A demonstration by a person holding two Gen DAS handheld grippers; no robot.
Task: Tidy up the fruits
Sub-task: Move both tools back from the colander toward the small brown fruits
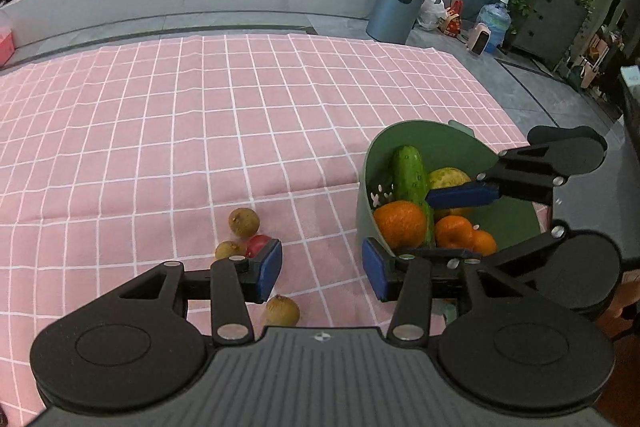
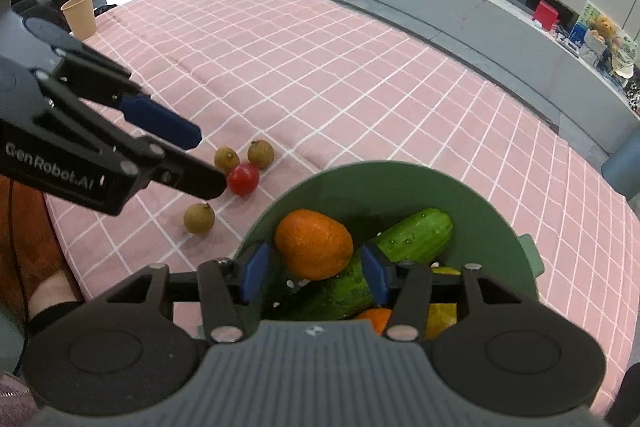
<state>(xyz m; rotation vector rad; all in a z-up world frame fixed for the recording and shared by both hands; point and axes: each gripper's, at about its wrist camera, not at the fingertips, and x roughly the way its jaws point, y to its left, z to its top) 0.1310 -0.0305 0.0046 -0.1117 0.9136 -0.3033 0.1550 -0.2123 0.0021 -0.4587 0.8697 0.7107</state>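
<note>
Pink checked cloth (image 1: 200,131) is covering the bench; the left gripper (image 1: 322,267) is hovering released beside a glossy red tomato (image 2: 243,179), while the right gripper (image 2: 314,277), released, is hanging over a smooth green plastic bowl (image 2: 400,187) holding a dimpled round orange (image 2: 314,243).

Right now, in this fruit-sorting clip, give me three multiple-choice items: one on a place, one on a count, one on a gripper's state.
1. Where is the cucumber?
A. on the cloth
B. in the green bowl
C. in the paper cup

2. How many small brown fruits lie on the pink cloth?
A. one
B. three
C. five

3. How does the right gripper stand?
A. shut on the cucumber
B. shut on the red fruit
C. open above the bowl

Answers:
1 B: it lies among the oranges inside the bowl.
2 B: two sit beside the red fruit, one nearer.
3 C: neither pad presses on anything.
</note>
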